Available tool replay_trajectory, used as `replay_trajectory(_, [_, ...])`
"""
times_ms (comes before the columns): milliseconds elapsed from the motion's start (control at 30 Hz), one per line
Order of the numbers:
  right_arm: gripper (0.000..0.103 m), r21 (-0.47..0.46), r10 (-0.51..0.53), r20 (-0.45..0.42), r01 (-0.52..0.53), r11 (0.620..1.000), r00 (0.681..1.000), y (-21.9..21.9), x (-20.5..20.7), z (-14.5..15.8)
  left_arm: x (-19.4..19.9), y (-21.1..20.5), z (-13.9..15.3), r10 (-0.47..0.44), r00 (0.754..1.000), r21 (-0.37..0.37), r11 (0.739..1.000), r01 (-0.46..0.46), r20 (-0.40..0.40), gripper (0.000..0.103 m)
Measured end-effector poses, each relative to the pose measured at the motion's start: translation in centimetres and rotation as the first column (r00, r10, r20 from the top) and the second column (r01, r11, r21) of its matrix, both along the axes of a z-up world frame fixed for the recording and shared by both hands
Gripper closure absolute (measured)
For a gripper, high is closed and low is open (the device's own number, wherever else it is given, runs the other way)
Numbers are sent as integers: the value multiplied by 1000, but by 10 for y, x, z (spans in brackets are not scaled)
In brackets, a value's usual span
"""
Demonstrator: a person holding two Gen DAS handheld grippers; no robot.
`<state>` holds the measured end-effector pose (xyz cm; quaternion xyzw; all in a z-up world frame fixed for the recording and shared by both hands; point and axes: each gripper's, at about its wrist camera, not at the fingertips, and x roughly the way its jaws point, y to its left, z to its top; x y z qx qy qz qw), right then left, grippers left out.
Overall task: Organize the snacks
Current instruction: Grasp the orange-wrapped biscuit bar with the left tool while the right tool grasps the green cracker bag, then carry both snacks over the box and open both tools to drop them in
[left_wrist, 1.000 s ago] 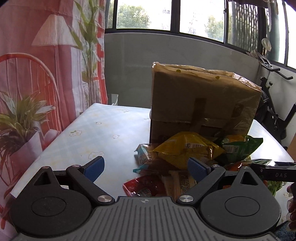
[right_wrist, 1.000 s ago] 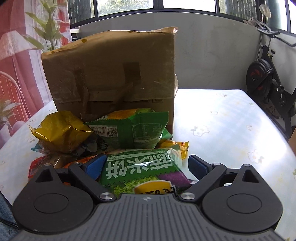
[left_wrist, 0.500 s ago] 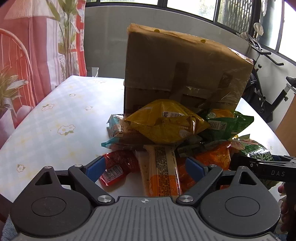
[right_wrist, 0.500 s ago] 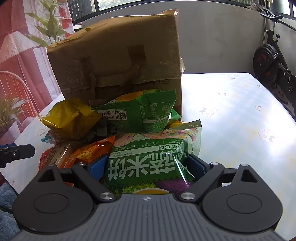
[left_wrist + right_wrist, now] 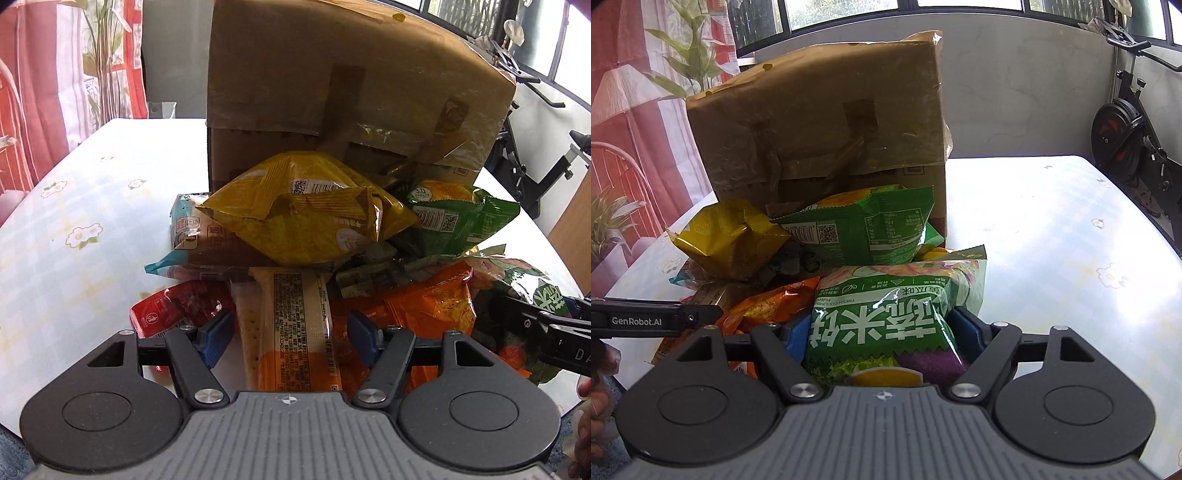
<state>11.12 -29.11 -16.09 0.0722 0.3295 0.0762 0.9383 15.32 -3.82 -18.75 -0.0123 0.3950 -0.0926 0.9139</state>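
A pile of snack packets lies in front of a brown cardboard box [image 5: 351,92], which also shows in the right wrist view [image 5: 820,122]. My left gripper [image 5: 290,336] is open, its blue pads either side of a long beige-and-orange packet [image 5: 291,325]. A yellow bag [image 5: 306,221], a red packet [image 5: 177,306] and an orange bag [image 5: 417,302] lie around it. My right gripper [image 5: 882,334] has its pads against both sides of a green rice-cracker bag [image 5: 886,317]. A second green bag [image 5: 871,229] leans on the box behind.
The table [image 5: 1052,229] has a pale flowered cloth. An exercise bike [image 5: 1134,140] stands at the right. A red patterned curtain [image 5: 37,92] and a plant hang at the left. My left gripper's side [image 5: 646,319] shows in the right wrist view.
Both grippers have moved forward toward the pile. The left gripper now straddles the beige-and-orange packet. The right gripper's pads have closed in on the green rice-cracker bag.
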Motion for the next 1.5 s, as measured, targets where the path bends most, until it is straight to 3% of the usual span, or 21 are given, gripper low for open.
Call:
replay_trajectory(33, [24,-4,0,1,0,1000,1000,1,-1,0,-1,0,-1,-3,1000,4,1000,3,6,44])
replay_trajectory(67, [24,-5,0,2,0,1000,1000,1,-1,0,-1,1,-1,-15,1000,9,1000,15,6,64])
replay_trajectory(500, [23,0,-10,-9,10,1000,1000,2,1,0,-21,13,16,-24,999,7,1000,23,41,64])
replay_trajectory(733, [27,11,-22,-22,23,1000,1000,-3,-2,6,-24,29,22,56,998,20,998,-57,20,64])
replay_trajectory(967, [28,2,-103,-39,103,995,994,-15,-11,12,-31,49,39,166,981,48,984,-171,106,64])
replay_trajectory(1233, [28,-42,-187,61,190,981,980,-25,-21,29,-33,65,55,225,962,16,973,-231,153,64])
replay_trajectory(1500, [29,-66,-251,214,271,960,944,-39,-26,59,-28,75,92,240,927,18,966,-256,289,64])
